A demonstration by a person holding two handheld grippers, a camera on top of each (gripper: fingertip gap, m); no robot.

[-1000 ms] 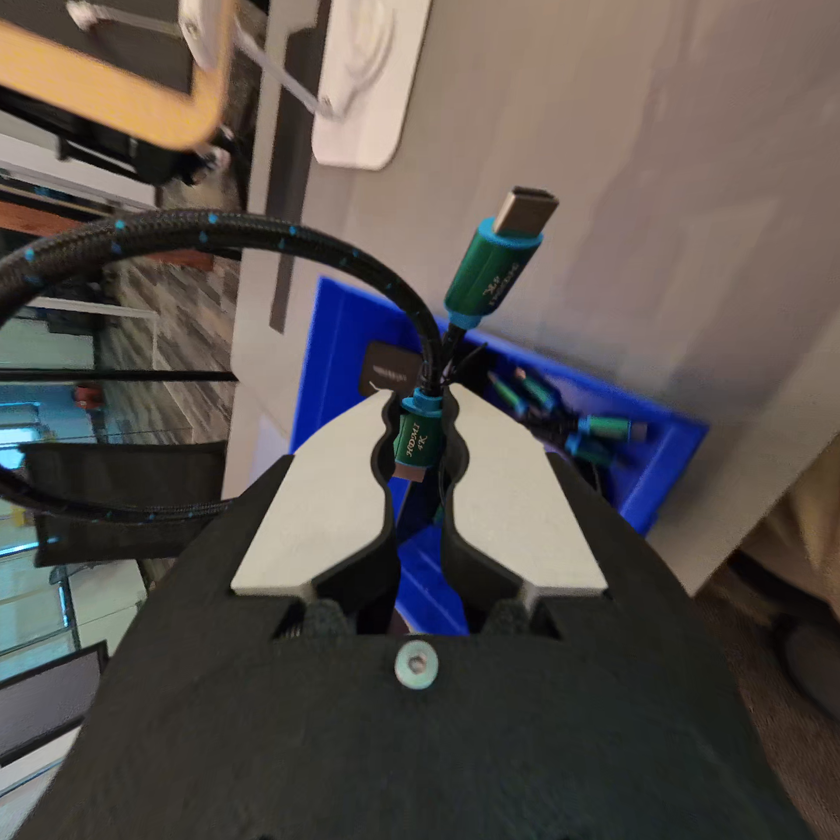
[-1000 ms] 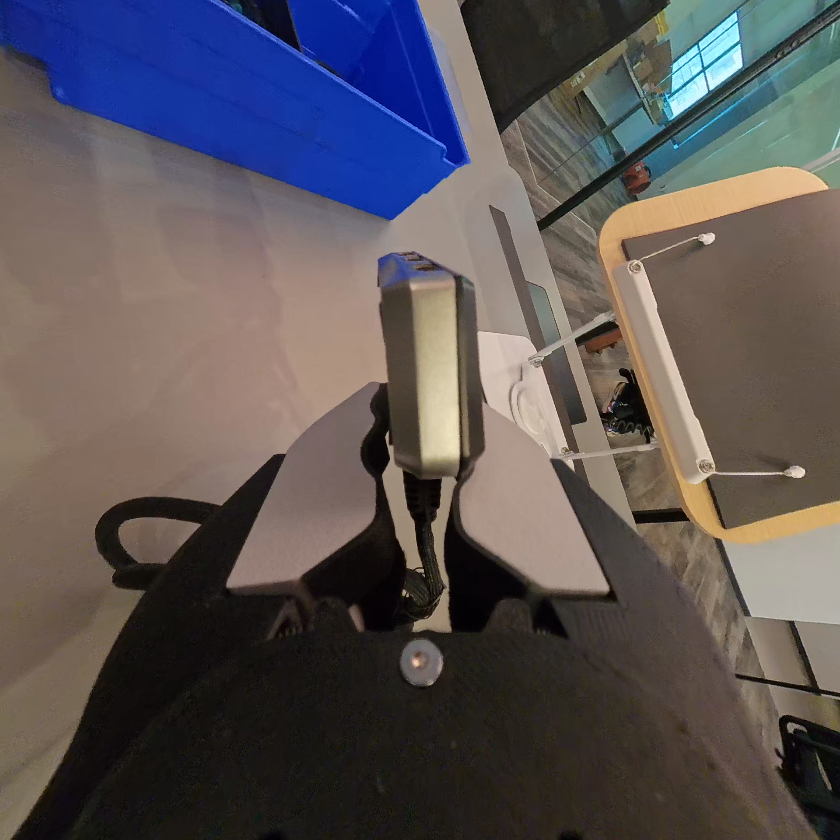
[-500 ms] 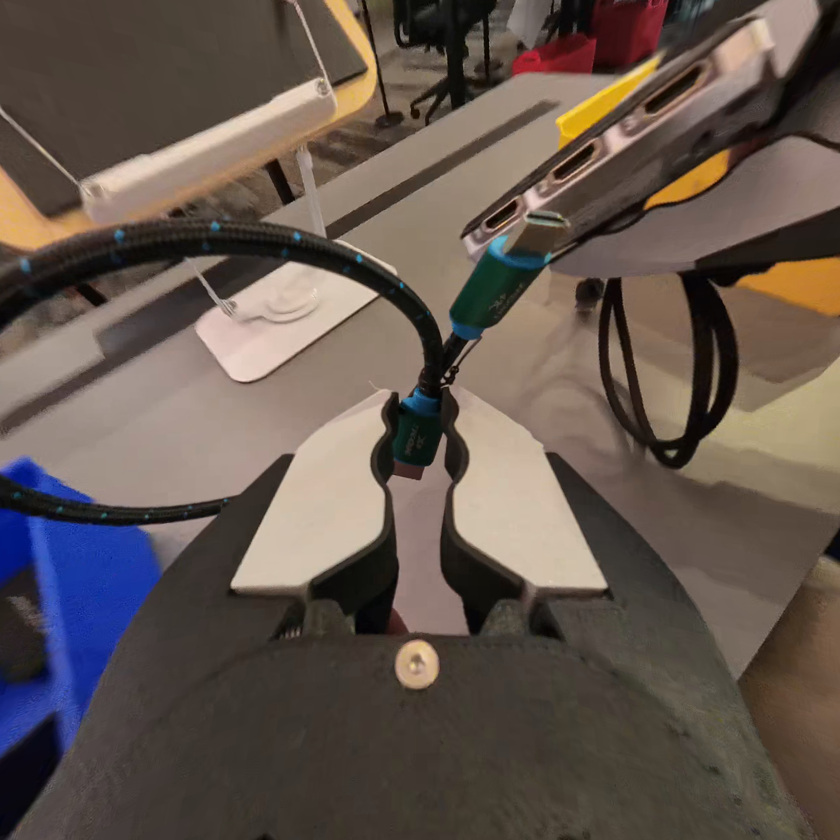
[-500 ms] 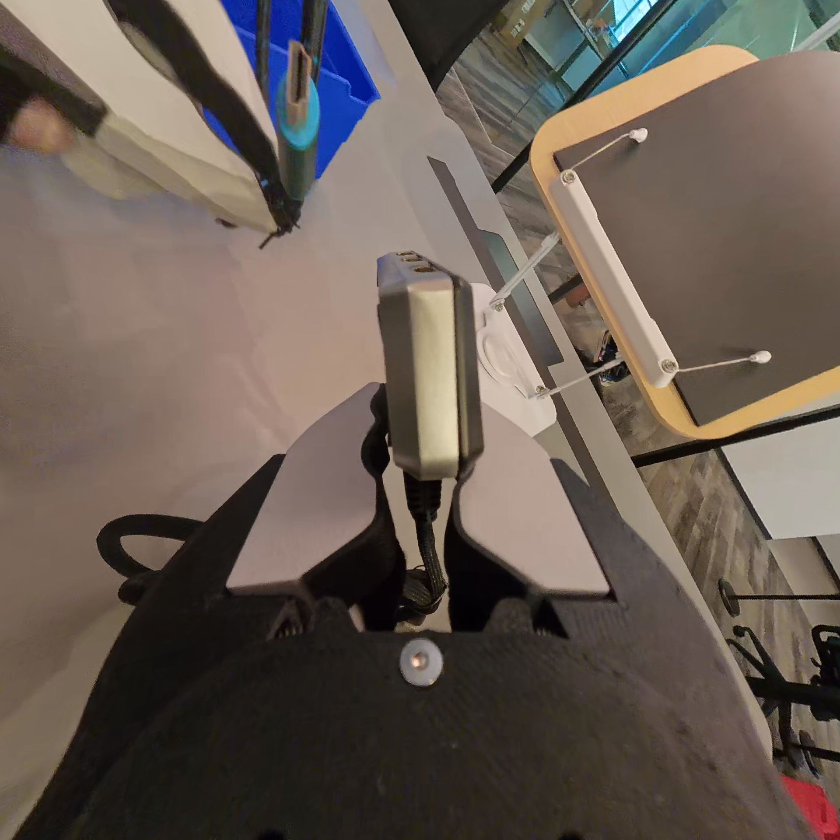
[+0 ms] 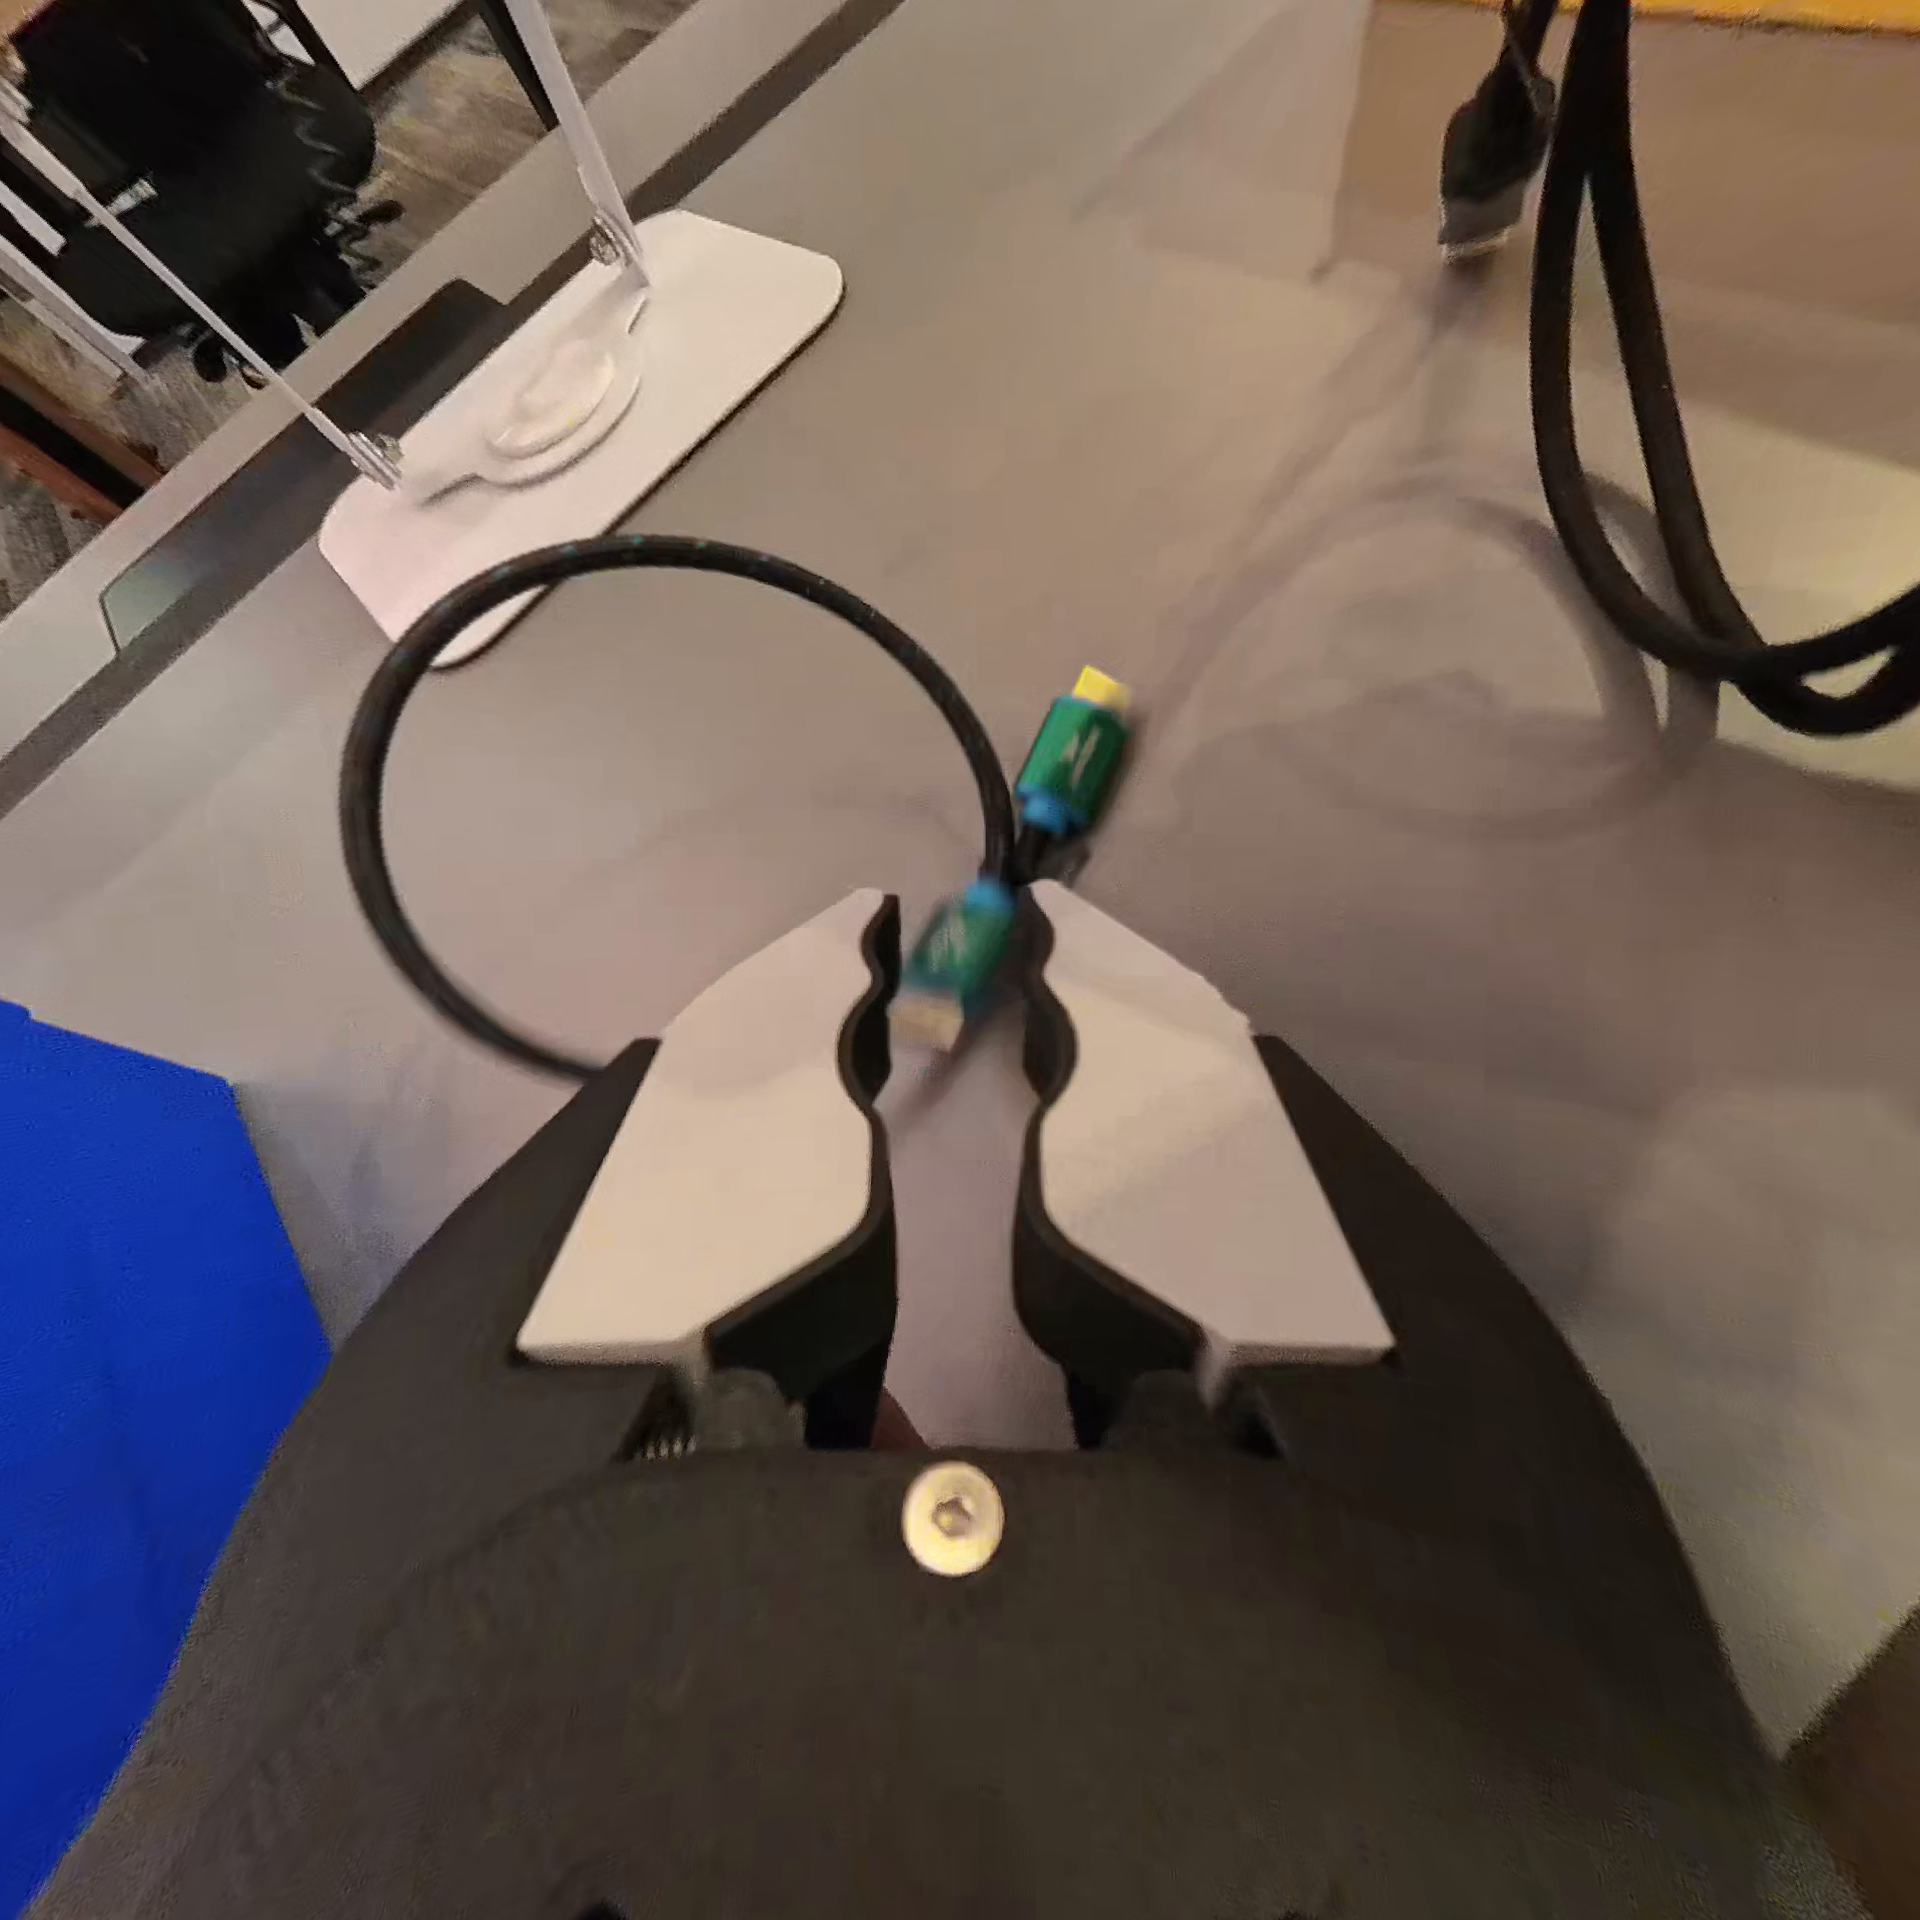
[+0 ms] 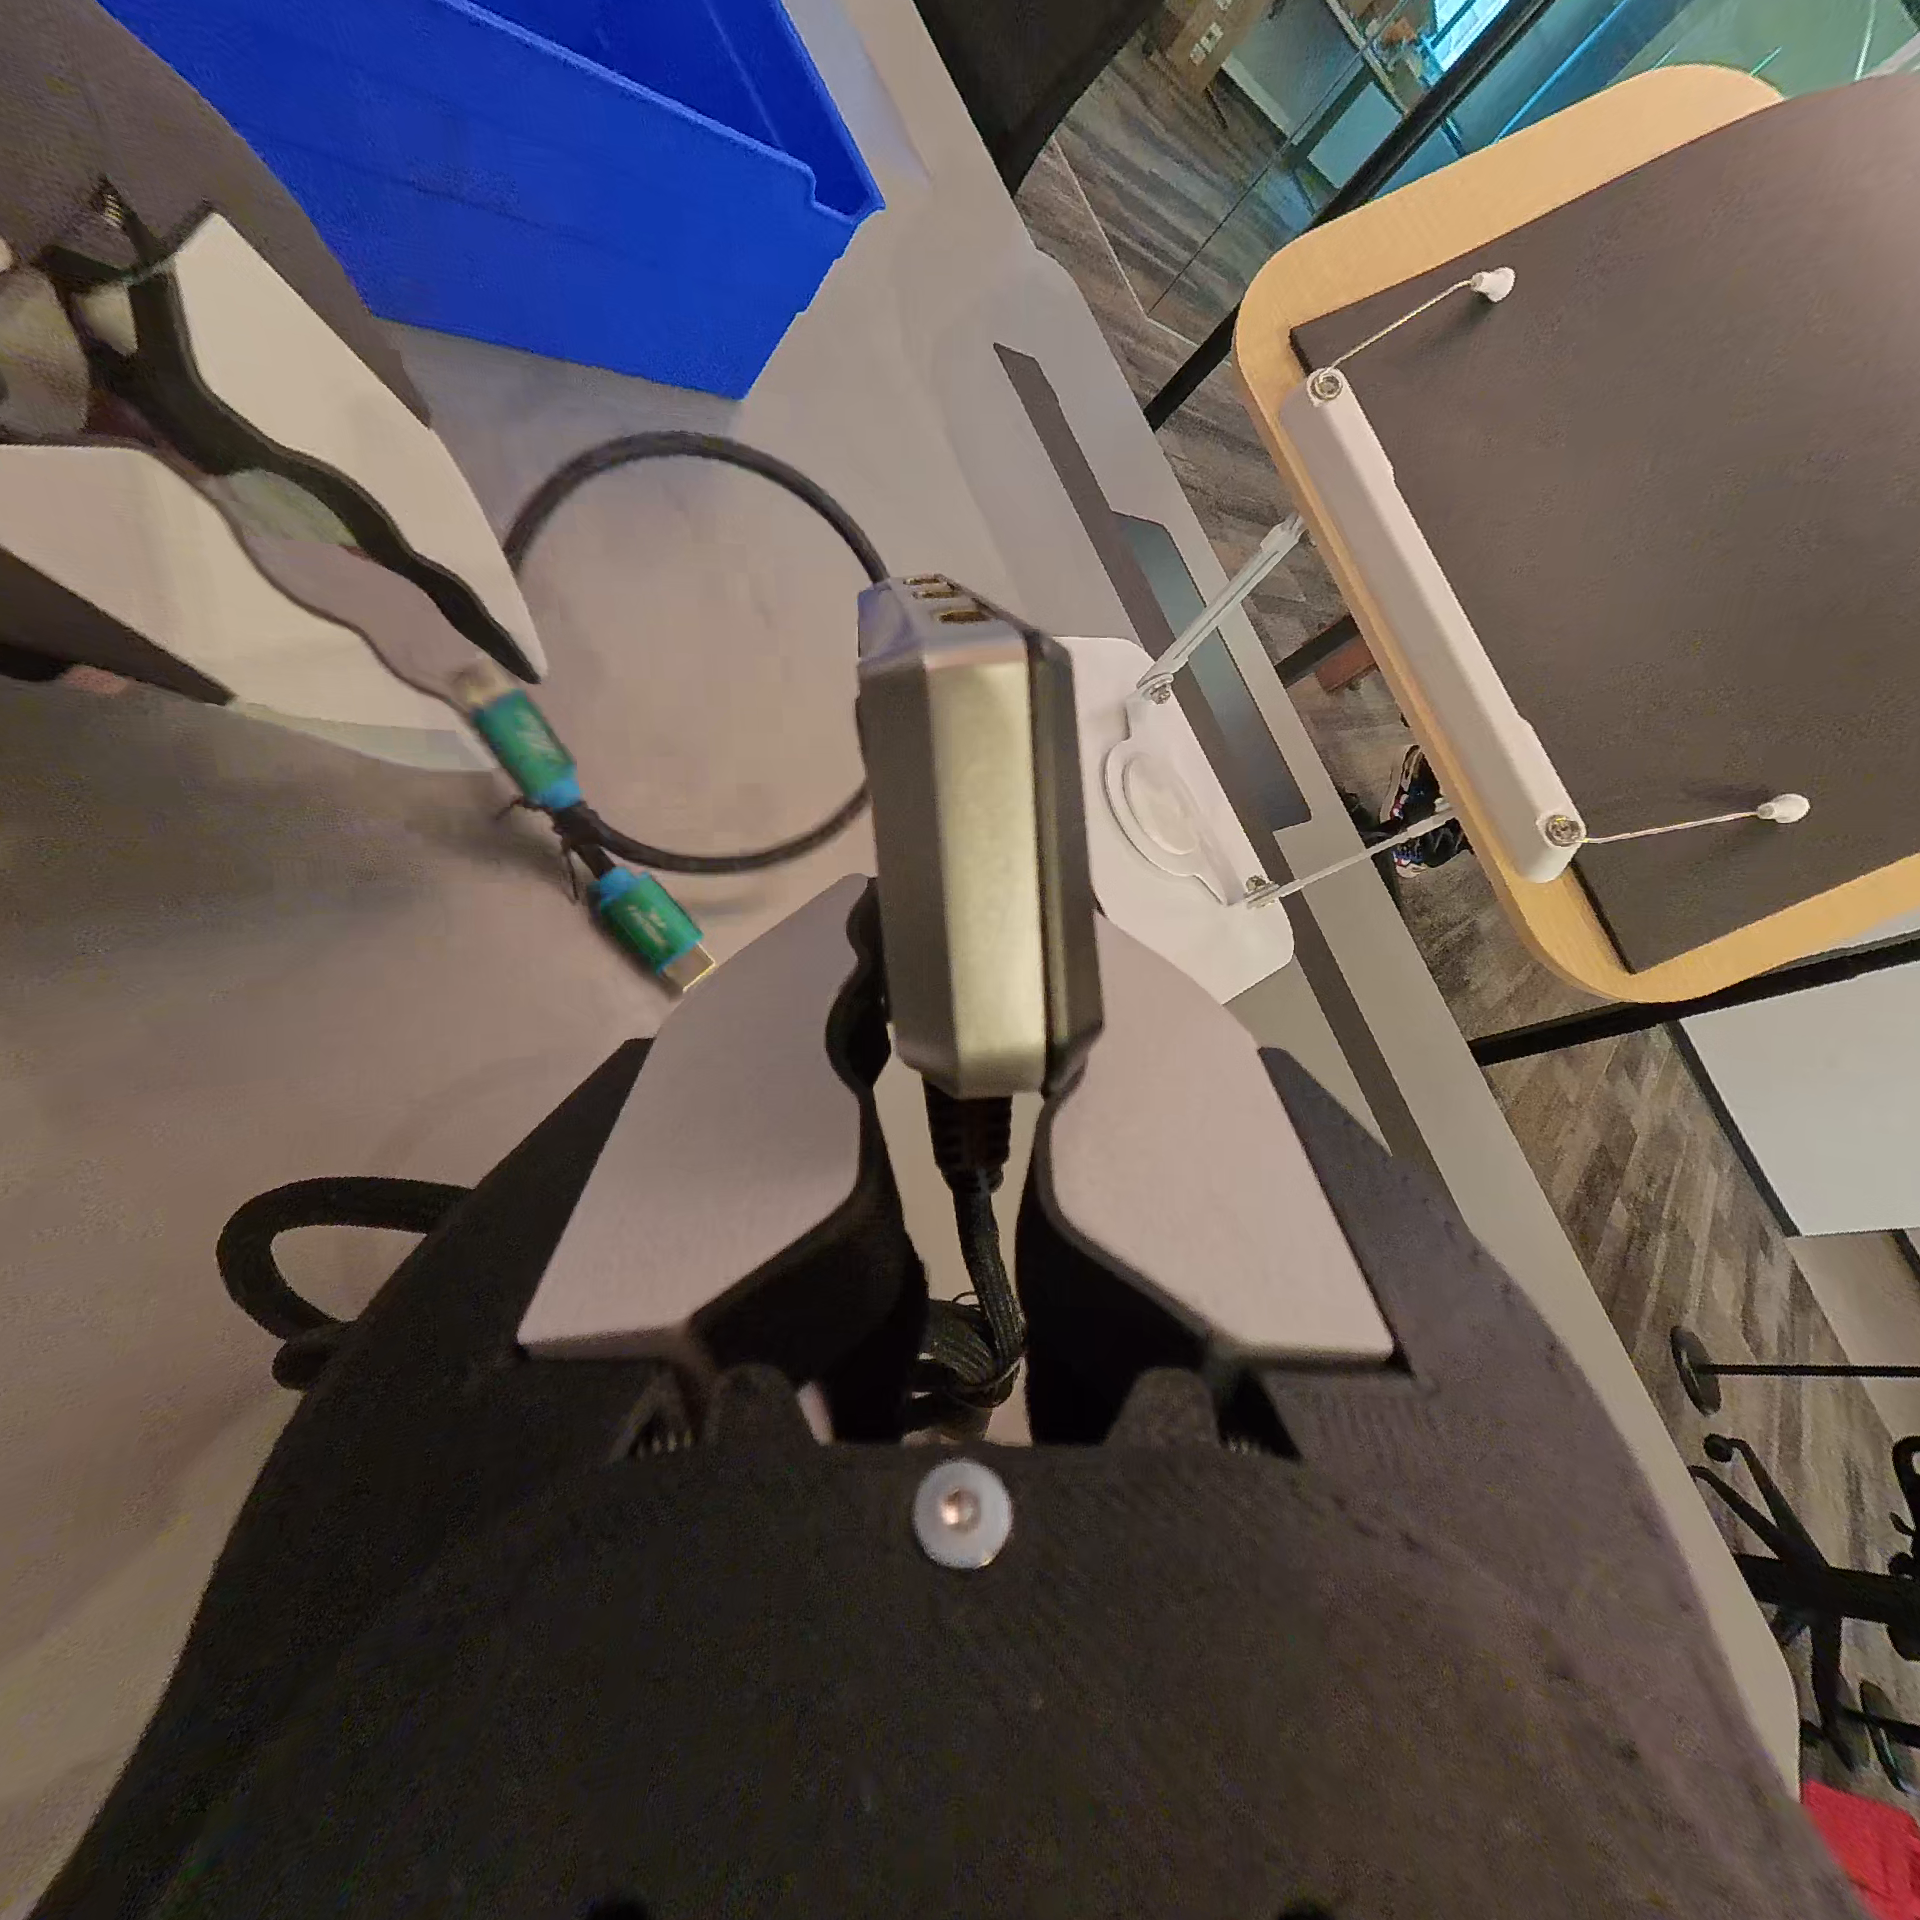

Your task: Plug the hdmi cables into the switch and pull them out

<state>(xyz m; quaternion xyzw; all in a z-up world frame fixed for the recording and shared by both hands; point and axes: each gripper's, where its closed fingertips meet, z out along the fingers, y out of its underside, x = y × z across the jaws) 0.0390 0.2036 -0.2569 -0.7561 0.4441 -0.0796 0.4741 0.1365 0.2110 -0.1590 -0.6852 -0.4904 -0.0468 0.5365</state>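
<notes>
My right gripper (image 6: 961, 935) is shut on the grey HDMI switch (image 6: 966, 821) and holds it upright above the table, its ports facing away. My left gripper (image 5: 961, 920) is open, its jaws slightly apart. A green HDMI plug (image 5: 951, 971) shows blurred between its tips, loose and tilted. The cable's other green plug (image 5: 1075, 748) and its black braided loop (image 5: 665, 551) lie on the grey table (image 5: 1247, 416). In the right wrist view the left gripper (image 6: 457, 655) is at the left, with the first plug (image 6: 514, 732) just off its tips and the second plug (image 6: 649, 920) on the table.
The switch's own black cable (image 5: 1590, 416) hangs at the top right with its plug (image 5: 1486, 177). A blue bin (image 5: 104, 1351) stands at the left. A white stand base (image 5: 582, 384) sits at the table's far edge, holding a dark board with a wooden rim (image 6: 1610, 520). Left tips to right tips: about 15 centimeters.
My left gripper has opened and let go of the green plug. The cable has dropped from near the switch's ports to the table. My right gripper still holds the switch.
</notes>
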